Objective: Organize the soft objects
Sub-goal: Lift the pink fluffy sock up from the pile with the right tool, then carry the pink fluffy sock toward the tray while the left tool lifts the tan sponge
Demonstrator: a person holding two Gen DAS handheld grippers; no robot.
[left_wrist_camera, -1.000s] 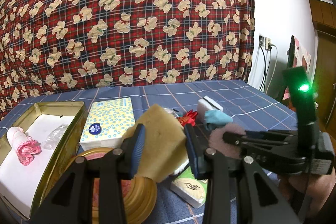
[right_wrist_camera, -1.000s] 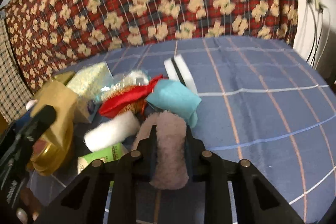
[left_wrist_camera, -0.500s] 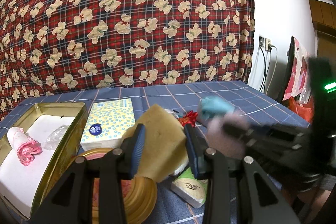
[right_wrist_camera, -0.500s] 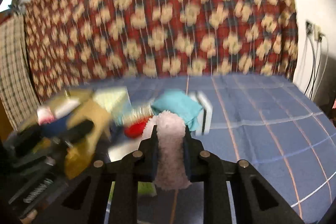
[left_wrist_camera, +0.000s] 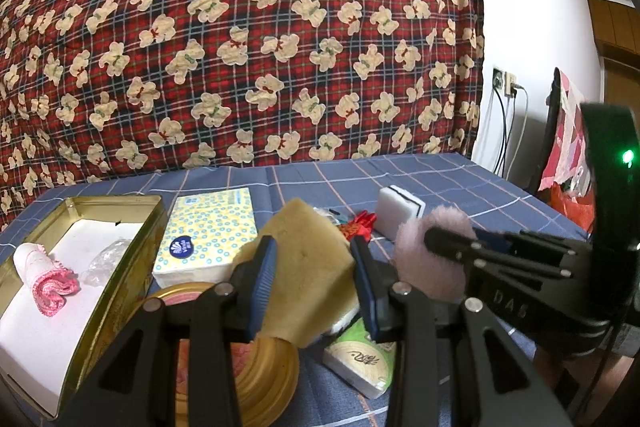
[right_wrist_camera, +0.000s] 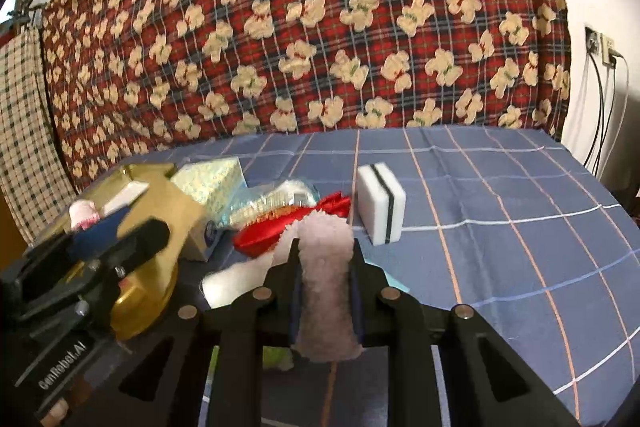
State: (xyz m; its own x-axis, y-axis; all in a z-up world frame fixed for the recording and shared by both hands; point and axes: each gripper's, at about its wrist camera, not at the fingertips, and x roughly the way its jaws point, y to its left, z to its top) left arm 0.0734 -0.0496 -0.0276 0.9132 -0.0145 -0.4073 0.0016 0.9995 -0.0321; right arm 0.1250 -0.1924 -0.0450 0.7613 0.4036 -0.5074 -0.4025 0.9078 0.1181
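Inside the gold tin [left_wrist_camera: 132,263] at the bed's left edge you had only a pink rolled cloth [left_wrist_camera: 42,277]. Your left tool [left_wrist_camera: 312,279] gripped the yellow sponge [left_wrist_camera: 308,259], your right tool [right_wrist_camera: 325,291] pinched the pink fluffy pad [right_wrist_camera: 326,287]; both awaited stowing, with the white sponge [right_wrist_camera: 380,201] and red bow [right_wrist_camera: 288,221] left lying.

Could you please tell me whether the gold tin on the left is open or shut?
Open. The gold tin has no lid on, and a rolled pink cloth and clear wrapper lie inside.

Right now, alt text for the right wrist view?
The right gripper clamps a fluffy pink pad above a blue checked cloth. Beyond lie a white sponge and a red bow.
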